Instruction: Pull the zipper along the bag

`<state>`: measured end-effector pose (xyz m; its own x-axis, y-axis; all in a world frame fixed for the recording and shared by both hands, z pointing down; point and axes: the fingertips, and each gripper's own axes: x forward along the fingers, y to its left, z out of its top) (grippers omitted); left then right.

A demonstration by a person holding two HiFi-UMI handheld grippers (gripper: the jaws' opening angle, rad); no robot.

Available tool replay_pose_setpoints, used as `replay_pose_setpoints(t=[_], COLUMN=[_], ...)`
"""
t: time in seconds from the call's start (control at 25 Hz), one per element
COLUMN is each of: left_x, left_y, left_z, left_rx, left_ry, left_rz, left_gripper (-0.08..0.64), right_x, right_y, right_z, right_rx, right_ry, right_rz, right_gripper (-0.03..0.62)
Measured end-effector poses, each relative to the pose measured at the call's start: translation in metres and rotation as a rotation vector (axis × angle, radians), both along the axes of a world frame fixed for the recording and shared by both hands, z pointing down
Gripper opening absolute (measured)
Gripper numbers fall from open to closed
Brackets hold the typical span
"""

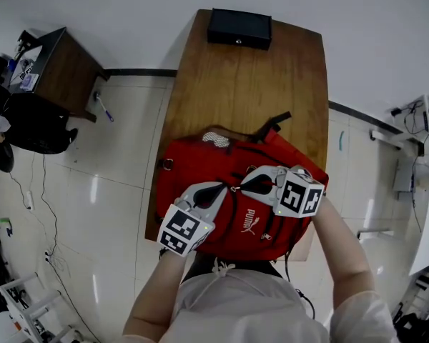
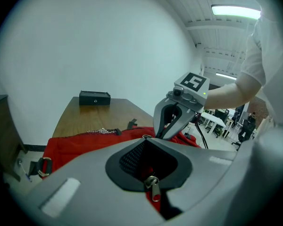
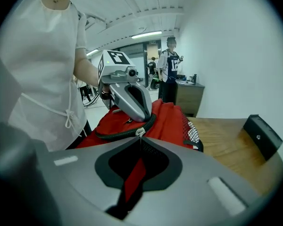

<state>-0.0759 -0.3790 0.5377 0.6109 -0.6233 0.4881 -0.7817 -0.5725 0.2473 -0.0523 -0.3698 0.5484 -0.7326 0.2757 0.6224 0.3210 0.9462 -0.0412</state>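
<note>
Lying near the front edge of the wooden table, the red backpack has both grippers on its top. The right gripper is clenched on a small silver zipper pull. The left gripper is pressed together on red fabric, with another zipper slider hanging in the hollow between its jaws.

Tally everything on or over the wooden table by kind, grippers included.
Red backpack: 1
Black box: 1
Grippers: 2, left gripper and right gripper
Total: 4
</note>
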Motion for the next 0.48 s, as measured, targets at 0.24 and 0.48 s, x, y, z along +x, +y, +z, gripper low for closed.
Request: replay_pose_setpoints(t=[0.24,0.48], left_x=[0.007,0.009], left_y=[0.002,0.005], left_z=[0.013,0.015], left_rx=[-0.001,0.022], left_ry=[-0.09,-0.097], left_rz=[0.07,0.104], left_gripper=[0.006,0.006], right_x=[0.017,0.027], right_y=[0.01,0.036], right_z=[0.005,0.01], right_rx=[0.053,-0.056], right_ry=[0.026,0.029], right_rz=[0.132,0.352], right_gripper=[0.009,0.009])
